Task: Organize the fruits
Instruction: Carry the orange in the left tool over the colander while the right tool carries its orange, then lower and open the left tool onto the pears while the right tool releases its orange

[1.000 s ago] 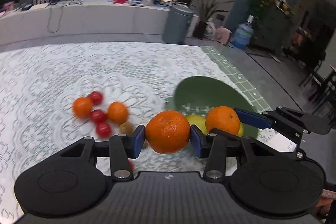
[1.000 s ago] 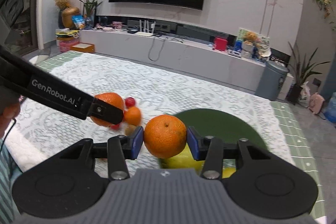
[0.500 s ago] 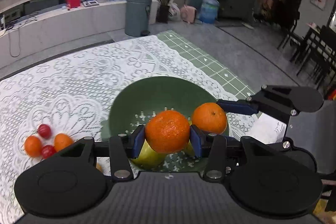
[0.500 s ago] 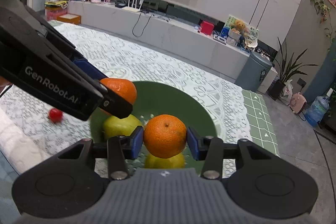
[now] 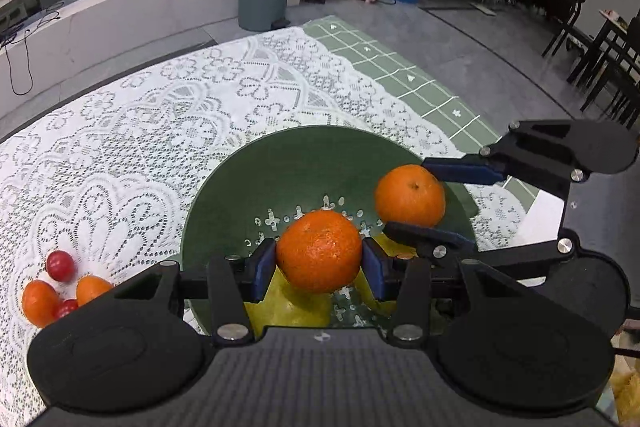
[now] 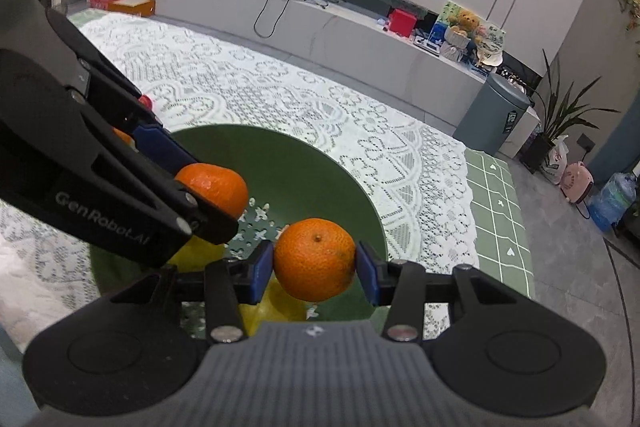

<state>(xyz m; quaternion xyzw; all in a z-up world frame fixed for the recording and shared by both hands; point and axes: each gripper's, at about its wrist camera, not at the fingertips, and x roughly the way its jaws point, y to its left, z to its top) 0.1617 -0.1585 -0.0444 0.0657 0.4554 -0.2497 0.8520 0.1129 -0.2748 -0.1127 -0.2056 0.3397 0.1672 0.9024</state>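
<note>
Carrying one round orange mandarin each, the left tongs and right tongs are now hovering over the perforated dark-green plastic bowl, having travelled in from the lace-covered table (both pairs clamped shut on fruit). Release is judged next; small tomatoes are remaining outside.

Table covered by white lace tablecloth. Green perforated bowl sits directly on it. Left of the bowl, on the cloth: cluster of small oranges and cherry tomatoes, touching.
</note>
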